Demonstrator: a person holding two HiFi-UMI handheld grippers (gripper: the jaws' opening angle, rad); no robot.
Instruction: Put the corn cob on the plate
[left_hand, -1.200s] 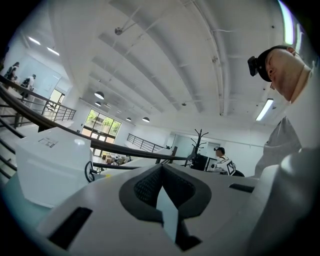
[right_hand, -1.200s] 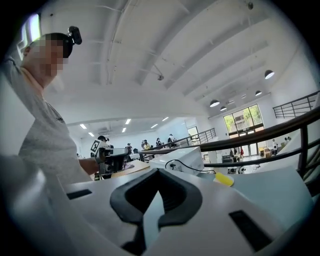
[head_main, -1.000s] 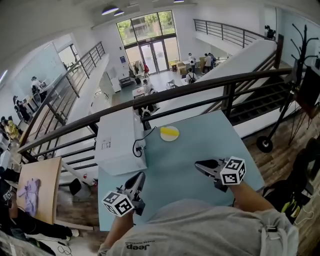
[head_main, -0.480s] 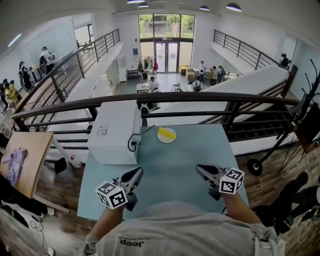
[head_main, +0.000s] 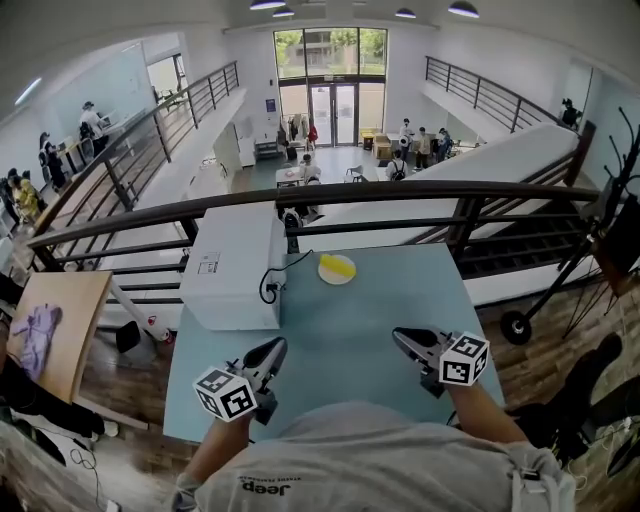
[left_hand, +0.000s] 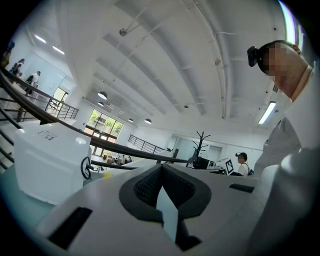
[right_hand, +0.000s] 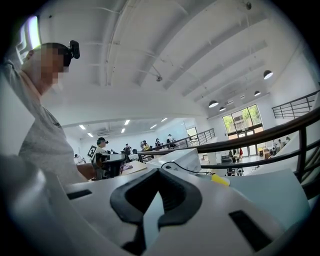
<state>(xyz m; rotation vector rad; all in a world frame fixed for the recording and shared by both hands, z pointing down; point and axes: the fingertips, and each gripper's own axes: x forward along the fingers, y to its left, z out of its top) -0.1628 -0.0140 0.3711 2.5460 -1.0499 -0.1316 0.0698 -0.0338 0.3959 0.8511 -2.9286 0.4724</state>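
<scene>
A yellow corn cob (head_main: 344, 266) lies on a small white plate (head_main: 329, 270) at the far middle of the light blue table (head_main: 350, 320). My left gripper (head_main: 275, 347) hovers near the table's front edge, shut and empty. My right gripper (head_main: 398, 335) is level with it on the right, also shut with nothing in it. Both are well short of the plate. In the left gripper view the jaws (left_hand: 161, 172) meet tip to tip. The right gripper view shows closed jaws (right_hand: 159, 175) too, with the cob (right_hand: 220, 179) far beyond them.
A large white box (head_main: 235, 265) with a black cable (head_main: 270, 290) fills the table's left side. A dark railing (head_main: 400, 195) runs just behind the table, with a drop to a hall below. A wooden board (head_main: 55, 330) stands to the left.
The head view has swung a little, so the table sits more centred. Both grippers have stayed where they were, shut. The cob and plate have not moved.
</scene>
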